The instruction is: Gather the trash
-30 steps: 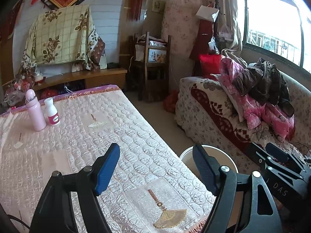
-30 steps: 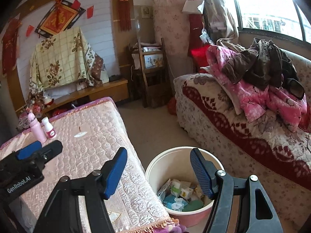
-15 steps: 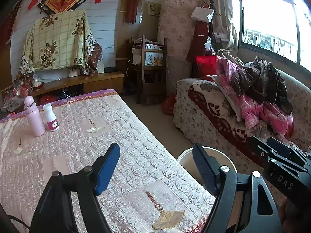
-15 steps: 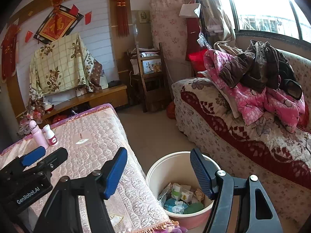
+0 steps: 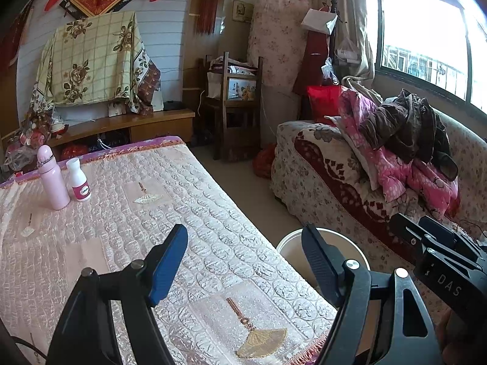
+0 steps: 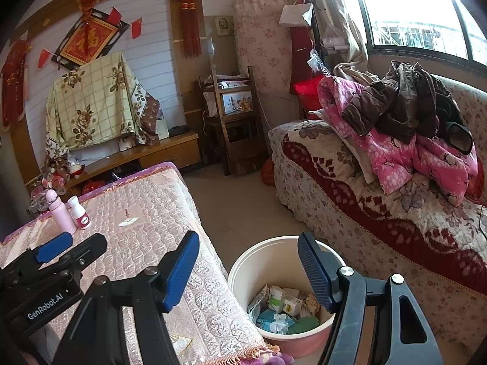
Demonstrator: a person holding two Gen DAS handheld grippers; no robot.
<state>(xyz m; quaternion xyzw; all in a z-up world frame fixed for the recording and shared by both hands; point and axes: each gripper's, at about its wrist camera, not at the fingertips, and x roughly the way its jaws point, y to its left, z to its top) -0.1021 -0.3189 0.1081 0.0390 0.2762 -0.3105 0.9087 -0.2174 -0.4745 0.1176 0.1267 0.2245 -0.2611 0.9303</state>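
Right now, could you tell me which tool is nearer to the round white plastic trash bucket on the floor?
Right. The right tool hangs above the round white plastic trash bucket, its right-hand finger over the rim. The left tool is off to the side, mostly above the pink quilted table cover.

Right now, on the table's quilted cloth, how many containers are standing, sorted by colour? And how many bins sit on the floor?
Pink bottle: 1
White bottle with a pink label: 1
Bin on the floor, with trash inside: 1
Total: 3
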